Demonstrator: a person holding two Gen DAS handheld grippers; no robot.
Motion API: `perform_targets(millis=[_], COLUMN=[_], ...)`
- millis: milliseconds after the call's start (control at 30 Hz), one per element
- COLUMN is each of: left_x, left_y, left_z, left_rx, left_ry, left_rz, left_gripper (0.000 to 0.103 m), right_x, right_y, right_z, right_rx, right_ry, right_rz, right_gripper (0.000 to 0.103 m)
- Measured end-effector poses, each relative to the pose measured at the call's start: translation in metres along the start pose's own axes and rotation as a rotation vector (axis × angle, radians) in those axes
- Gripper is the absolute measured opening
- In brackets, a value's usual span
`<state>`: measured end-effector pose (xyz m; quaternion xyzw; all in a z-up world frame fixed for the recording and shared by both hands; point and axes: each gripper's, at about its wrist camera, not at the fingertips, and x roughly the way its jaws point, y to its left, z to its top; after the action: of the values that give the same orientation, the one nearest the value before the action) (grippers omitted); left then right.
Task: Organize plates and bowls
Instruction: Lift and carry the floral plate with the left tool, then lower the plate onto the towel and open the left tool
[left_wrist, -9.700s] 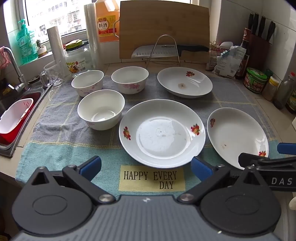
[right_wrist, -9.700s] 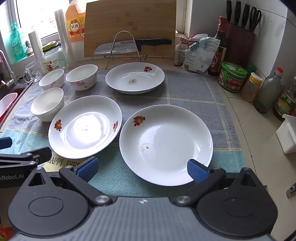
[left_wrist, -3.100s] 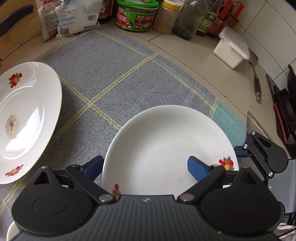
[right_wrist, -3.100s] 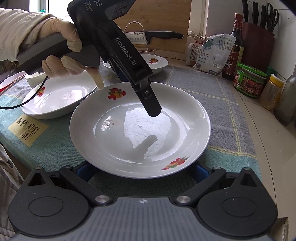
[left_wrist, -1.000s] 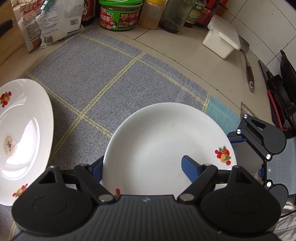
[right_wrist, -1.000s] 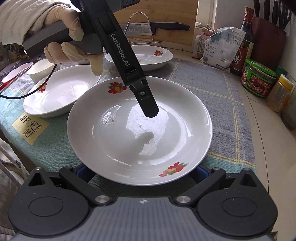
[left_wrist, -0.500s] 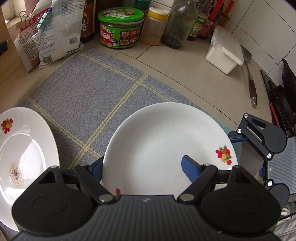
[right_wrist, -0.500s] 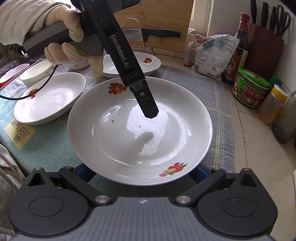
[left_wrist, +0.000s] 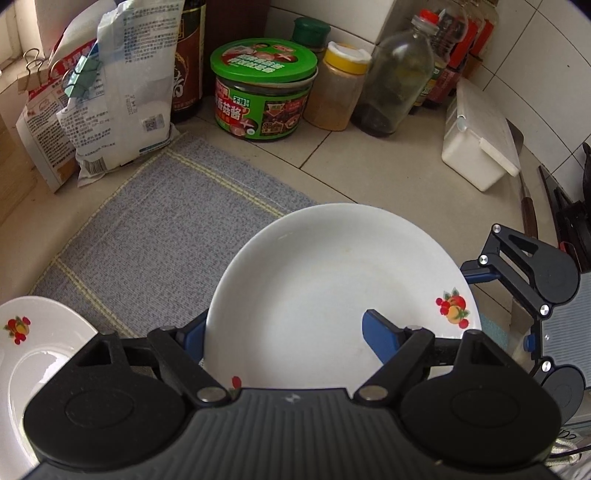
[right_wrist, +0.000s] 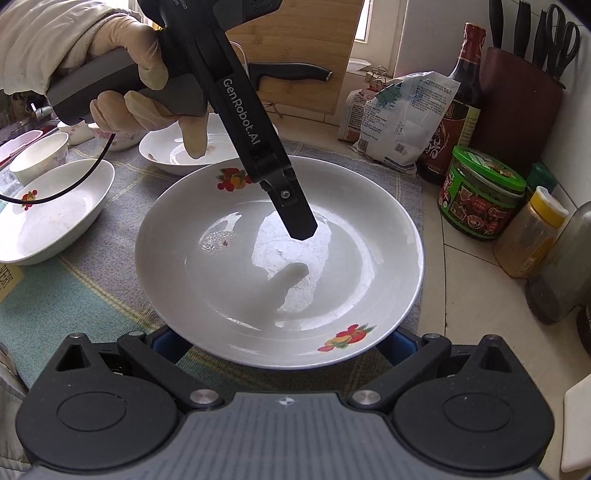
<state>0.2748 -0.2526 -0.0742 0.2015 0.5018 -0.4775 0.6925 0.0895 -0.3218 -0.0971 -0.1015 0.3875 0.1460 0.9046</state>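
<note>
Plate with fruit prints fills the middle of my right wrist view, raised above the grey checked mat. My left gripper pinches its rim: one blue pad sits inside the dish, the other under the outer edge at lower left of the left wrist view, so it is clamped on the plate. My right gripper reaches beneath the near edge; both blue fingertips are mostly hidden under the plate, and I cannot tell whether they press on it. My gloved left hand grips the handle at upper left of the right view. A second plate lies at left centre, a third plate behind my hand. A green-lidded jar stands at top centre of the left view, off the mat.
</note>
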Motion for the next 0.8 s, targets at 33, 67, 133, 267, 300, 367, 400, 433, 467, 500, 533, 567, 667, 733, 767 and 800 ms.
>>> perform_targets(millis=[33, 67, 133, 267, 300, 367, 400, 433, 467, 500, 533, 567, 667, 733, 767, 800], left_x=[0.003, 0.006, 0.01, 0.018, 0.02, 0.023, 0.024, 0.025, 0.026, 0.027, 0.028, 0.029, 0.032, 0.034, 0.034, 0.034], left_y=[0.001, 0.002, 0.005, 0.011, 0.012, 0.014, 0.015, 0.016, 0.017, 0.018, 0.019, 0.02, 0.021, 0.021, 0.021, 0.021], left_z=[0.001, 0.003, 0.007, 0.017, 0.019, 0.022, 0.023, 0.024, 0.025, 0.026, 0.026, 0.026, 0.027, 0.027, 0.027, 0.027], left_rx=[-0.001, -0.002, 0.004, 0.006, 0.009, 0.017, 0.018, 0.02, 0.021, 0.018, 0.016, 0.015, 0.015, 0.016, 0.019, 0.019], left_ry=[-0.001, -0.006, -0.011, -0.018, -0.019, -0.022, -0.025, -0.028, -0.029, -0.03, -0.03, -0.03, -0.029, -0.031, -0.032, -0.033], left_rz=[0.002, 0.003, 0.003, 0.002, 0.004, 0.005, 0.007, 0.009, 0.01, 0.011, 0.011, 0.011, 0.013, 0.013, 0.014, 0.014], left_gripper=[0.083, 0.083, 0.083, 0.083, 0.083, 0.083, 0.083, 0.083, 0.083, 0.083, 0.083, 0.083, 0.083, 0.083, 0.083, 0.083], right_x=[0.004, 0.006, 0.011, 0.022, 0.023, 0.028, 0.03, 0.031, 0.033, 0.034, 0.035, 0.037, 0.04, 0.04, 0.041, 0.041], right_y=[-0.005, -0.007, -0.014, -0.025, -0.026, -0.031, -0.033, -0.034, -0.035, -0.036, -0.037, -0.038, -0.039, -0.04, -0.04, -0.04], right_z=[0.002, 0.004, 0.007, 0.011, 0.012, 0.013, 0.014, 0.014, 0.014, 0.015, 0.016, 0.016, 0.018, 0.018, 0.017, 0.017], right_rx=[-0.002, -0.003, -0.003, 0.008, 0.01, 0.013, 0.012, 0.009, 0.008, 0.011, 0.014, 0.015, 0.014, 0.016, 0.017, 0.018], right_ry=[0.0, 0.0, 0.002, 0.01, 0.011, 0.012, 0.014, 0.015, 0.016, 0.018, 0.02, 0.022, 0.026, 0.03, 0.034, 0.036], right_rz=[0.0, 0.0, -0.001, -0.005, -0.006, -0.01, -0.012, -0.017, -0.021, -0.022, -0.022, -0.022, -0.023, -0.024, -0.026, -0.028], right_gripper=[0.103, 0.103, 0.103, 0.103, 0.103, 0.103, 0.103, 0.103, 0.103, 0.103, 0.103, 0.103, 0.103, 0.103, 0.103, 0.103])
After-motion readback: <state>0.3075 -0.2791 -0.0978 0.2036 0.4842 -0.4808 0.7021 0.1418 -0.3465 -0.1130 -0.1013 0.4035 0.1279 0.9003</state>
